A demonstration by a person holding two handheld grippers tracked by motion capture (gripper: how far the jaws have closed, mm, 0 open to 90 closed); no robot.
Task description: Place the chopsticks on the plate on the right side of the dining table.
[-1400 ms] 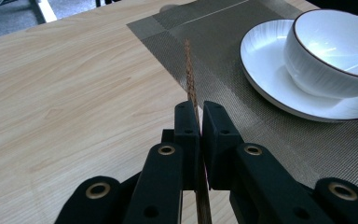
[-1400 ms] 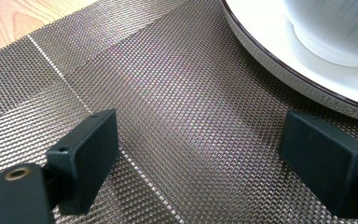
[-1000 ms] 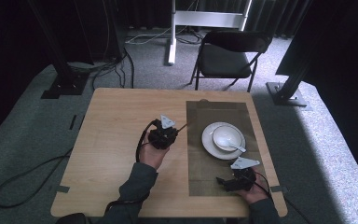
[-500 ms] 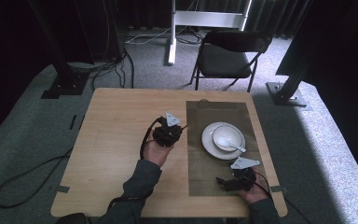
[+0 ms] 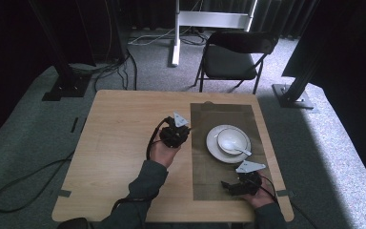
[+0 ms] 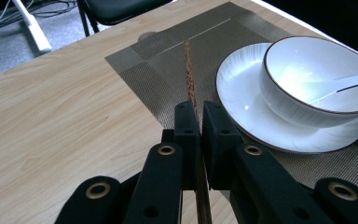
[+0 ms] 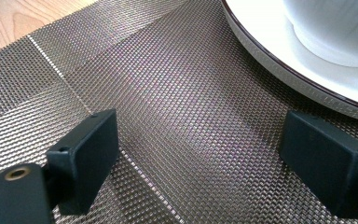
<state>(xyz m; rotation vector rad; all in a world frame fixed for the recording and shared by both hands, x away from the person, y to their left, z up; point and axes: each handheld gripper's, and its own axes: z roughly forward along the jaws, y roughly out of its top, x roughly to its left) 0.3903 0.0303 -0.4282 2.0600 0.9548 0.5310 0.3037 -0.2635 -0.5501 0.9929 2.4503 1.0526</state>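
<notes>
A brown woven placemat (image 5: 219, 181) lies on the right half of the wooden table (image 5: 119, 143). On it stands a white plate (image 5: 214, 145) with a white bowl (image 5: 231, 140) and a white spoon (image 5: 242, 151) in the bowl. My left gripper (image 5: 185, 130) is at the mat's left edge. In the left gripper view, my left gripper (image 6: 200, 116) is shut on the placemat's (image 6: 168, 79) edge, which stands up as a thin line between the jaws. My right gripper (image 5: 226, 185) rests low over the mat's near part. Its jaws stand wide open (image 7: 214, 149) over the placemat (image 7: 168, 84), just short of the plate (image 7: 270, 51).
A black folding chair (image 5: 236, 52) stands beyond the table's far edge. Black stand feet (image 5: 64, 88) and cables (image 5: 24, 186) lie on the grey carpet. The left half of the table is bare wood.
My left gripper has edged slightly to the right, toward the plate, still pinching the mat's edge. The right gripper has stayed where it was.
</notes>
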